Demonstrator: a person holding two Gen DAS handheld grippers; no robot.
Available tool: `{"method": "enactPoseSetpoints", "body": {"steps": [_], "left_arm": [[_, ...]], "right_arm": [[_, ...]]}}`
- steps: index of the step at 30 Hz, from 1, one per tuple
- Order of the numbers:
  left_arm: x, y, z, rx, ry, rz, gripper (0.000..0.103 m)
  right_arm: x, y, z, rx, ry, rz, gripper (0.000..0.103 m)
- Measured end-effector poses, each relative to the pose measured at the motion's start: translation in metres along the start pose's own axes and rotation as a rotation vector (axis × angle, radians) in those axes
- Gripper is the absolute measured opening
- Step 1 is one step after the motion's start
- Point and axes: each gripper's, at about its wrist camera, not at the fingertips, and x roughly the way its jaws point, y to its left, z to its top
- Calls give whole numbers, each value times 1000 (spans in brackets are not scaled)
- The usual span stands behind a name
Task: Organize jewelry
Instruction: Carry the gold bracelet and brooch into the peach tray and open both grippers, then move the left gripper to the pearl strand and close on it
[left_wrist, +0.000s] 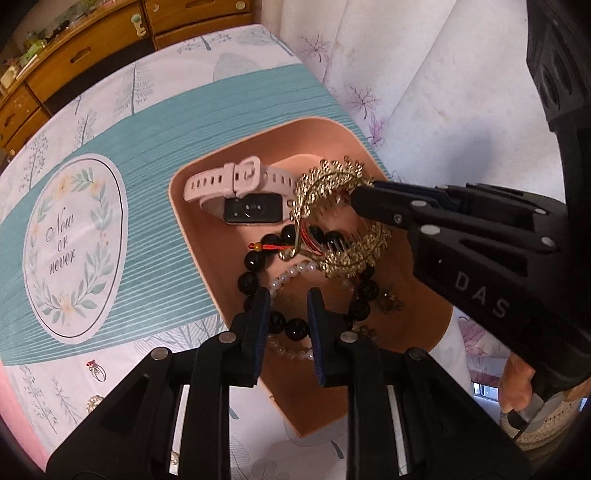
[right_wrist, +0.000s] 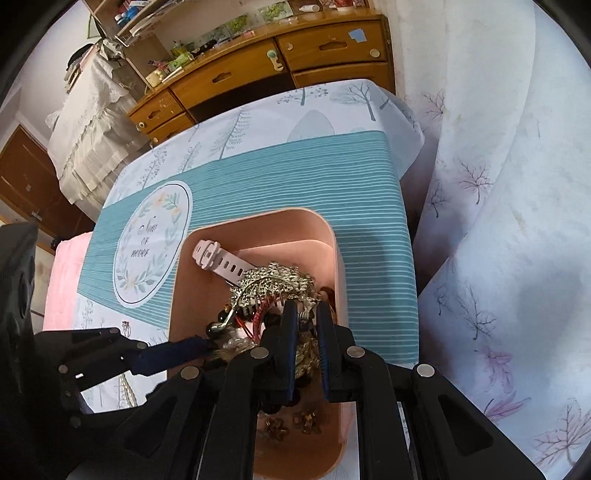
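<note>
Nearest the left wrist camera, the left gripper hung with its two black, blue-padded fingers apart and nothing between them, poised over the near end of the salmon-pink rectangular plastic tray. Below those tips a bracelet of large glossy black beads lay looped over a strand of small white pearls, with some small brownish trinkets beside them on the tray floor. Just beyond, the right gripper reached in from the right with its fingers clamped on a gold filigree hair comb, which hung above the beads; red threads trailed under it. In the right wrist view that gripper showed the ornament pinched at the tips, while more of the gold piece sat between the blue pads lower down. Farther back in the tray rested a pale pink smartwatch with a black face and a buckled silicone strap, touching the far wall.

Outside the tray, a small ring and a sparkly round bead lay on the white tree-printed tablecloth. A teal striped table runner with an oval wreath emblem ran under the tray. Beyond the table stood a wooden chest of drawers and, to the right, a pale curtain printed with leaves.
</note>
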Motion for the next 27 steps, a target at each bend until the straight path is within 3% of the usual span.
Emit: {"method": "enactPoseSetpoints", "body": {"steps": [4, 6, 8, 27], "left_arm": [[-3, 1, -3, -5, 3, -36, 29], [-8, 0, -6, -5, -13, -30, 42], [-14, -1, -10, 1, -36, -29, 44], [-68, 13, -55, -19, -185, 30, 44]], "right_arm": [[0, -1, 0, 20, 0, 23, 17], [-2, 0, -1, 23, -1, 23, 17], [-4, 0, -3, 23, -1, 21, 17], [-30, 24, -33, -18, -51, 28, 17]]}}
